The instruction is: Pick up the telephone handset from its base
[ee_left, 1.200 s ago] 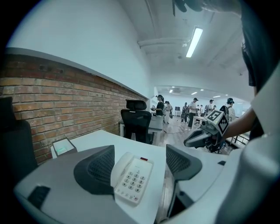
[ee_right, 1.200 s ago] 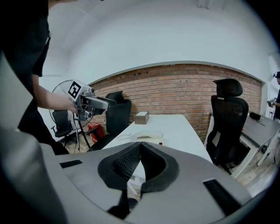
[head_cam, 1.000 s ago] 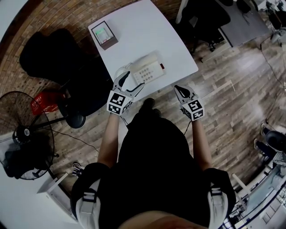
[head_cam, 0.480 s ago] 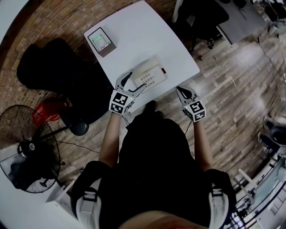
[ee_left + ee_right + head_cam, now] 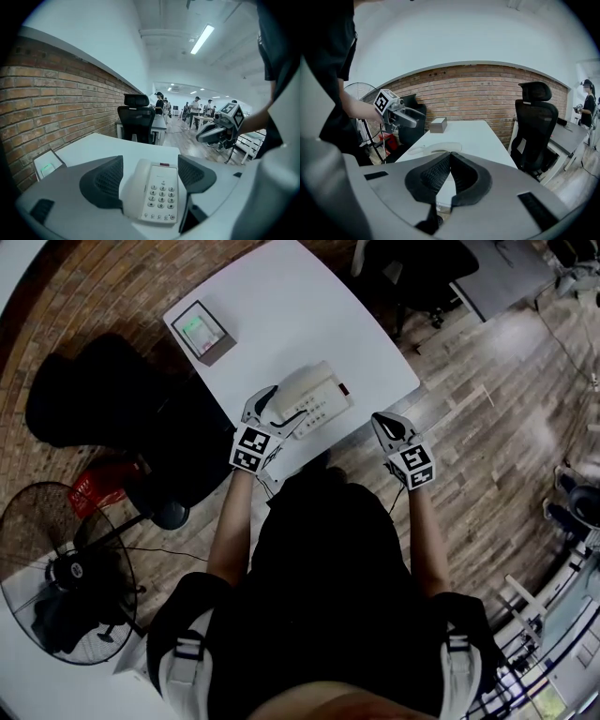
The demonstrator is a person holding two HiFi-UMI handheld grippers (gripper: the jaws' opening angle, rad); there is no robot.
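White plastic handset [image 5: 135,187] lies on its base [image 5: 161,197] at the worktop's [image 5: 281,306] near edge, framed between our left gripper's [image 5: 150,168] spread fingers [image 5: 103,180]. Our right gripper [image 5: 449,161], fingers pressed together, hangs off the worktop's right side. Closing now, we could catch the whole base and drag it off. Brick wall [image 5: 56,108], wood floor [image 5: 469,399] and a black office chair [image 5: 136,119] surround us.
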